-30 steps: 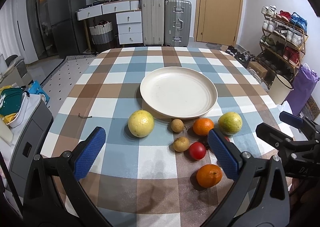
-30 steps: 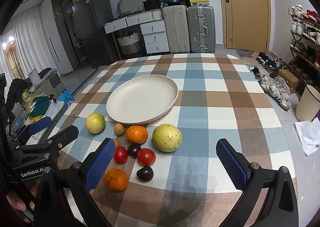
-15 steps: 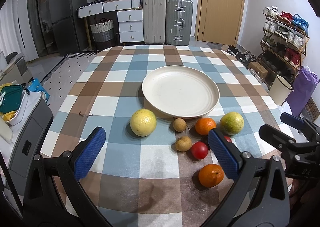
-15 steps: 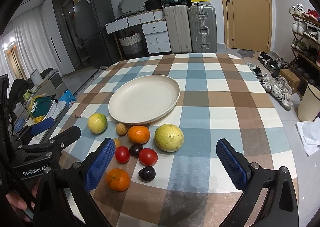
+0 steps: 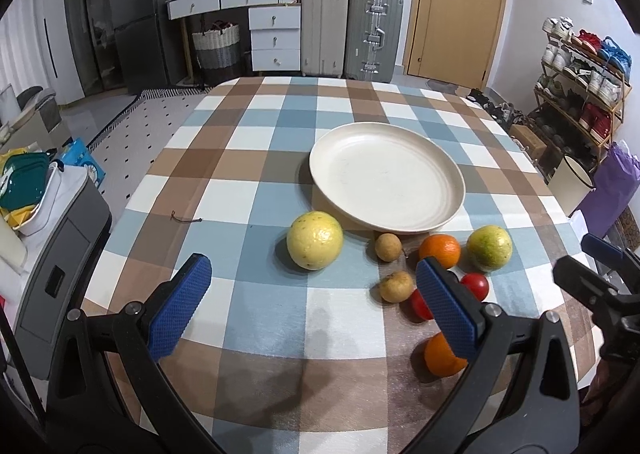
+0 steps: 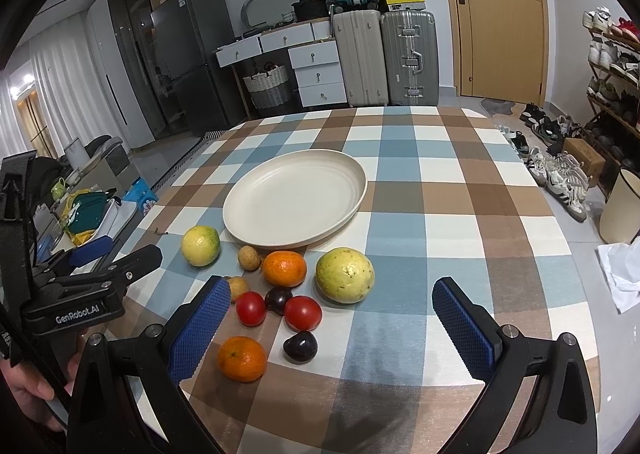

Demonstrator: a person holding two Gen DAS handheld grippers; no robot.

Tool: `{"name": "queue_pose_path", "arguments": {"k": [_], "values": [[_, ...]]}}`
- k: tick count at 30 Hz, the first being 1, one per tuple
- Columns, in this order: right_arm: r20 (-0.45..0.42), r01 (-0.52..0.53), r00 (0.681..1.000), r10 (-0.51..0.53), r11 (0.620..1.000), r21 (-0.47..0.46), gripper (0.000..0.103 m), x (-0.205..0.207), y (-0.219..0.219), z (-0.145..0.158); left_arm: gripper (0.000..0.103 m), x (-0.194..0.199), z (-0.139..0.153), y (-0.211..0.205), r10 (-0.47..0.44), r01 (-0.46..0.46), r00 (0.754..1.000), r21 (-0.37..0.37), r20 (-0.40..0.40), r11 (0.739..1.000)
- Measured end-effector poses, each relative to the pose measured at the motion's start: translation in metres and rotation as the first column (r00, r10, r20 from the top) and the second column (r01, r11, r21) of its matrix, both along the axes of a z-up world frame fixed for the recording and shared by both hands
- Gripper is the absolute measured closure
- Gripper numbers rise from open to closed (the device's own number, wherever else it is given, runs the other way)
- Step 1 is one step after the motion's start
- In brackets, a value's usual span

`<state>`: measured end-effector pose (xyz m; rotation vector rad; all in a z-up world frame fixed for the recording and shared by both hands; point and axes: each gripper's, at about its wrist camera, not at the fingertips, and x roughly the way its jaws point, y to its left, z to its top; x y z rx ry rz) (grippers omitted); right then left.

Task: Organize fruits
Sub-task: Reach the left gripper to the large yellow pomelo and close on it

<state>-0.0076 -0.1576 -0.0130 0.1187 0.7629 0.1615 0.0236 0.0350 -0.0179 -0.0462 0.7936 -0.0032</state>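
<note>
Two oranges (image 6: 284, 268): counted beside plate (image 6: 256, 238)
Tomatoes (image 6: 303, 312): two
Plums (image 6: 301, 345): two
Left gripper (image 5: 312, 306): held spread, nothing gripped
Right gripper (image 6: 340, 324): held spread above fruit

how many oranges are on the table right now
2. One orange sits just in front of the plate, between the small brown fruit and the big yellow-green one. The other orange lies nearest the camera, beside the right gripper's left finger. None looks hidden.
</note>
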Motion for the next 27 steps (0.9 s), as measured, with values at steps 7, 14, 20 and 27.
{"name": "queue_pose_path", "arguments": {"k": [7, 14, 20, 27], "values": [[-0.001, -0.002, 1.000, 0.002, 1.000, 0.016, 0.000, 0.001, -0.002, -0.001, 0.001, 0.018, -0.009, 0.006, 0.012, -0.012, 0.999, -0.009, -0.032, 1.000], [0.006, -0.002, 1.000, 0.002, 1.000, 0.020, 0.000, -0.001, -0.004, 0.001, 0.001, 0.034, -0.020, 0.004, -0.004, 0.004, 0.998, -0.005, -0.069, 1.000], [0.000, -0.001, 1.000, 0.001, 1.000, 0.012, 0.000, -0.001, -0.004, 0.000, 0.001, 0.048, -0.026, 0.005, 0.000, 0.001, 0.996, 0.017, -0.091, 1.000], [-0.024, 0.002, 1.000, -0.002, 1.000, -0.003, 0.000, 0.002, -0.003, -0.004, 0.001, 0.068, -0.042, 0.012, -0.010, 0.007, 0.986, -0.017, -0.166, 1.000]]}}
